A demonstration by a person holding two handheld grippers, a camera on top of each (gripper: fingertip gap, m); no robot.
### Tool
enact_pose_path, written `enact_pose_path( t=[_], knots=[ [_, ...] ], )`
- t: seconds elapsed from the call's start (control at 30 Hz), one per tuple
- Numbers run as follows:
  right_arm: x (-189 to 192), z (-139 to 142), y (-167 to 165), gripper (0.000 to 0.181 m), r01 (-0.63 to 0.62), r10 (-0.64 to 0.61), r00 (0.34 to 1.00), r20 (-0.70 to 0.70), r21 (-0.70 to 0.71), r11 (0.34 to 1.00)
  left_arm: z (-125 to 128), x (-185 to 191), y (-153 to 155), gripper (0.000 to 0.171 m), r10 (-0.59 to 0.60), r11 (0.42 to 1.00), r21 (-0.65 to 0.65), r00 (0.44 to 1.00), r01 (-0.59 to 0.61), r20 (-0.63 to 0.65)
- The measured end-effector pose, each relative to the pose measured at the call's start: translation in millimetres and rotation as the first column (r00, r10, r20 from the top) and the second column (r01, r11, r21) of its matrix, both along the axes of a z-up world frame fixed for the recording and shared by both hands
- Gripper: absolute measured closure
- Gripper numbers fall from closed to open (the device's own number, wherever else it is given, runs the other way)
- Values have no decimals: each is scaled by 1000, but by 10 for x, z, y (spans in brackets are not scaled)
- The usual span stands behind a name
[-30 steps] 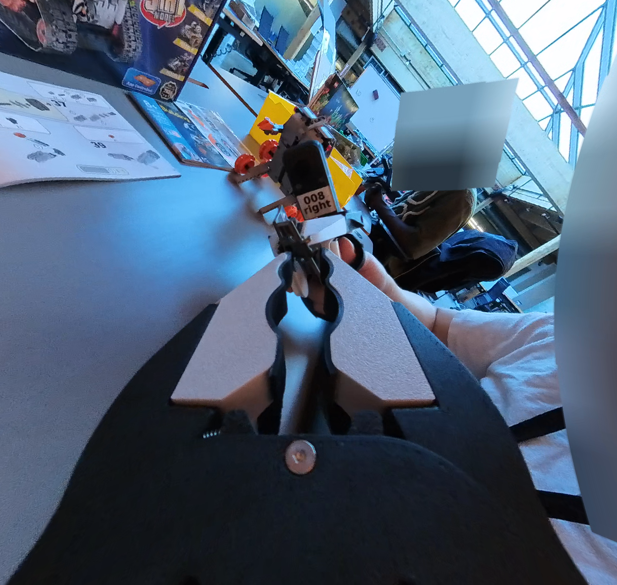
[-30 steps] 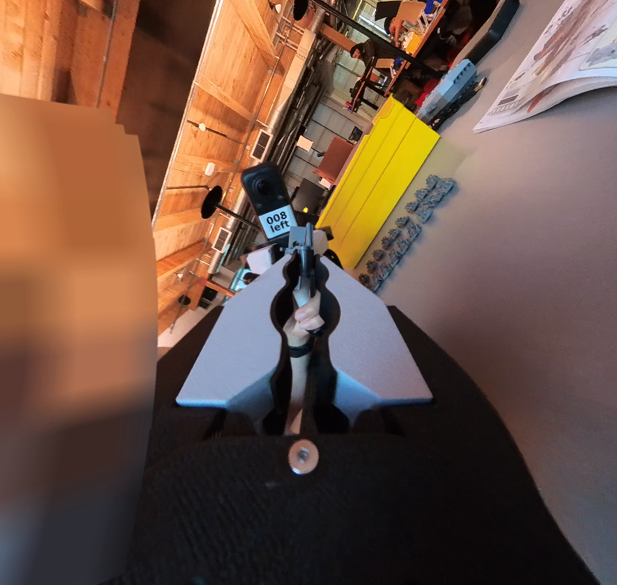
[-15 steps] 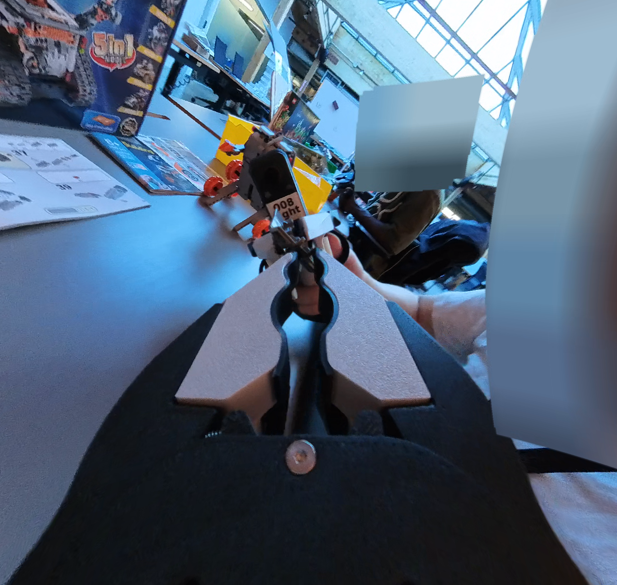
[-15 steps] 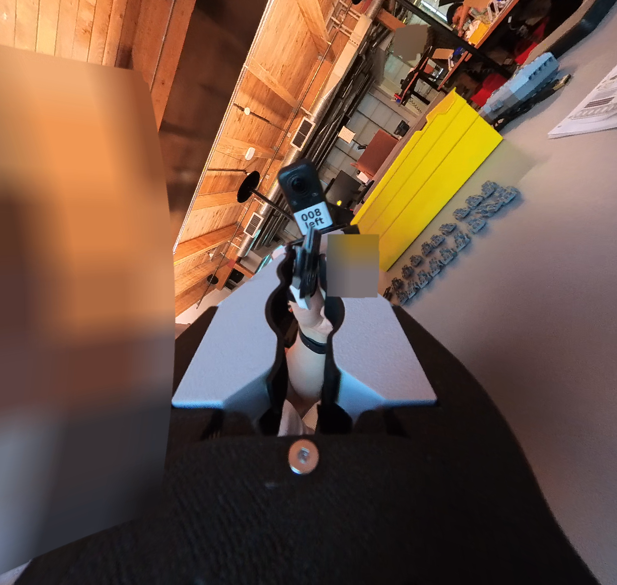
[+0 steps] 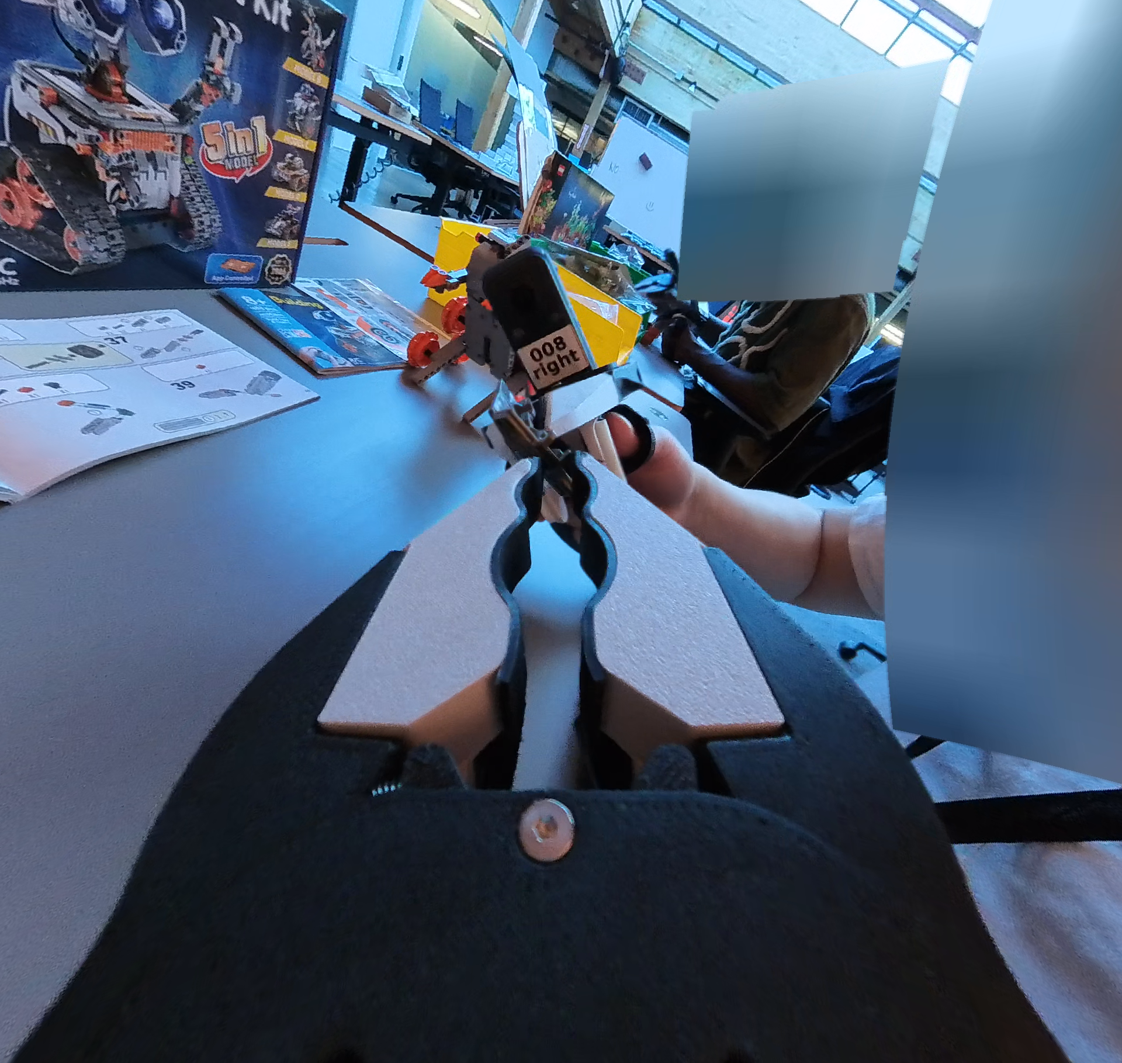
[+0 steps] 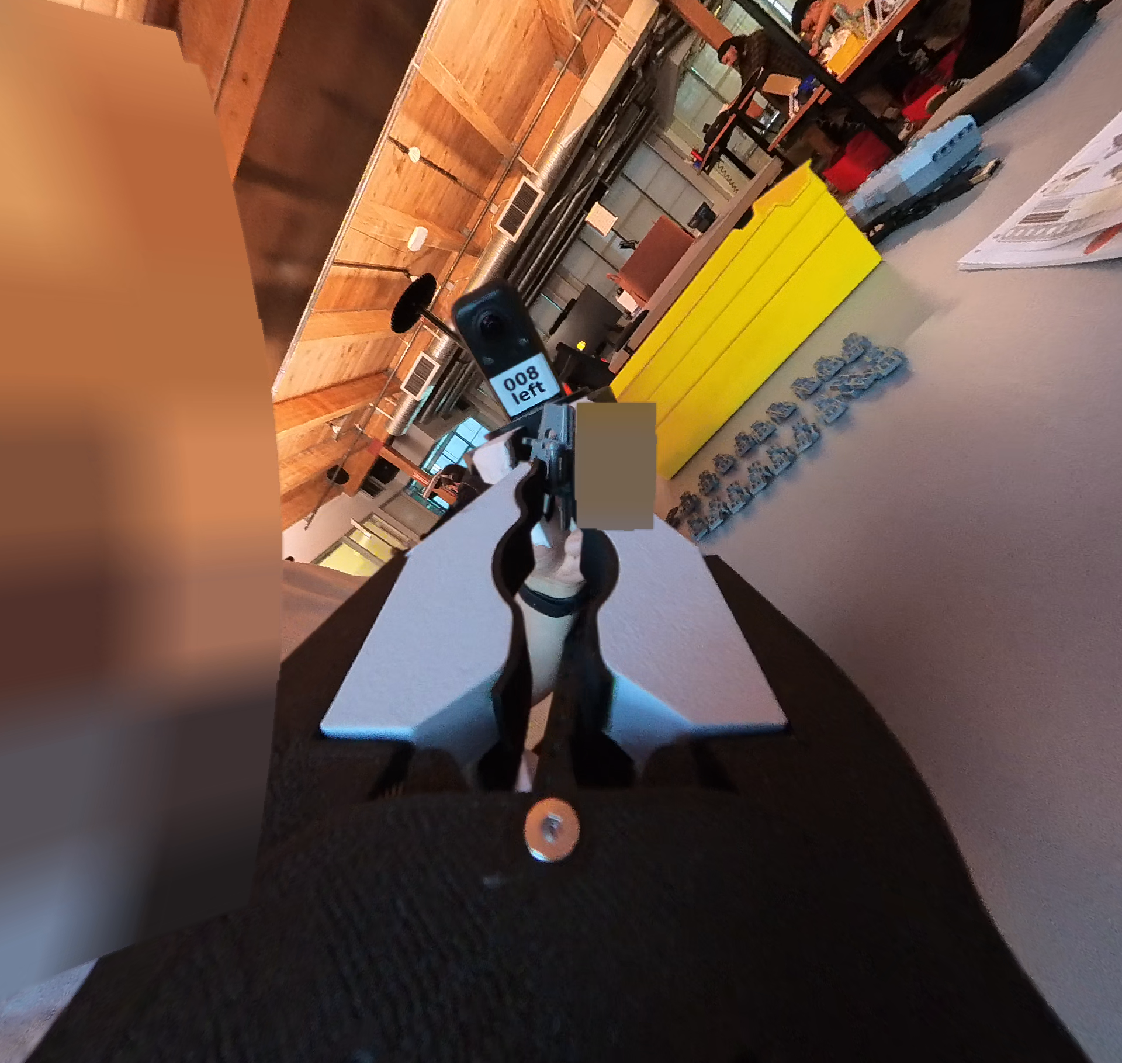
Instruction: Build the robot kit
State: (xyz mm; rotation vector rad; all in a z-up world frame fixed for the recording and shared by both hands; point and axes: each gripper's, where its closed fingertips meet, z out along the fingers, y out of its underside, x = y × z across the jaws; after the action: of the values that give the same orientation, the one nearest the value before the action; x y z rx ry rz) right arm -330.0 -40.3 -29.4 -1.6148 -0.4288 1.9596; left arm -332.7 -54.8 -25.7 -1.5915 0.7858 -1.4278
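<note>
My left gripper (image 5: 554,470) is shut on a small dark grey toy track part (image 5: 531,436) held above the grey table (image 5: 212,578). My right gripper (image 6: 554,478) faces it tip to tip and is shut on the grey part (image 6: 555,442) from the other side. In the left wrist view the right gripper's white fingers (image 5: 586,405) and black camera (image 5: 528,311) sit just beyond my tips, with a hand (image 5: 698,487) behind them. In the right wrist view the left gripper's camera (image 6: 501,335) stands just beyond the part. How the part's pieces join is hidden.
A robot kit box (image 5: 152,111), an open instruction booklet (image 5: 121,378), a second booklet (image 5: 340,323), a part-built model with orange wheels (image 5: 446,317) and a yellow bin (image 6: 747,335) stand on the table. Rows of grey track links (image 6: 789,427) lie beside the bin. A person (image 5: 783,354) sits behind.
Both grippers have stayed shut and tip to tip on the part. They have turned together, so the table looks more level in the left view and the box shows more.
</note>
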Motion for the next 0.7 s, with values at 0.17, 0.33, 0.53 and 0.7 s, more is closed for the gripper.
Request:
enact_pose_path(
  t=[0.17,0.33,0.53,0.7],
  knots=[
    [6,10,18,176,70,-80,995,64,138,988,2,7,38,158,3,998,-70,1000,-1,31],
    [3,38,22,176,142,-199,971,133,345,928,-12,3,63,162,-2,992,-125,999,9,50],
    [-22,30,10,175,176,-341,919,198,567,805,23,10,36,166,-10,992,-123,998,19,68],
    [-3,21,42,176,193,-337,922,191,528,827,-41,26,52,166,8,995,-102,1000,-6,15]
  ],
)
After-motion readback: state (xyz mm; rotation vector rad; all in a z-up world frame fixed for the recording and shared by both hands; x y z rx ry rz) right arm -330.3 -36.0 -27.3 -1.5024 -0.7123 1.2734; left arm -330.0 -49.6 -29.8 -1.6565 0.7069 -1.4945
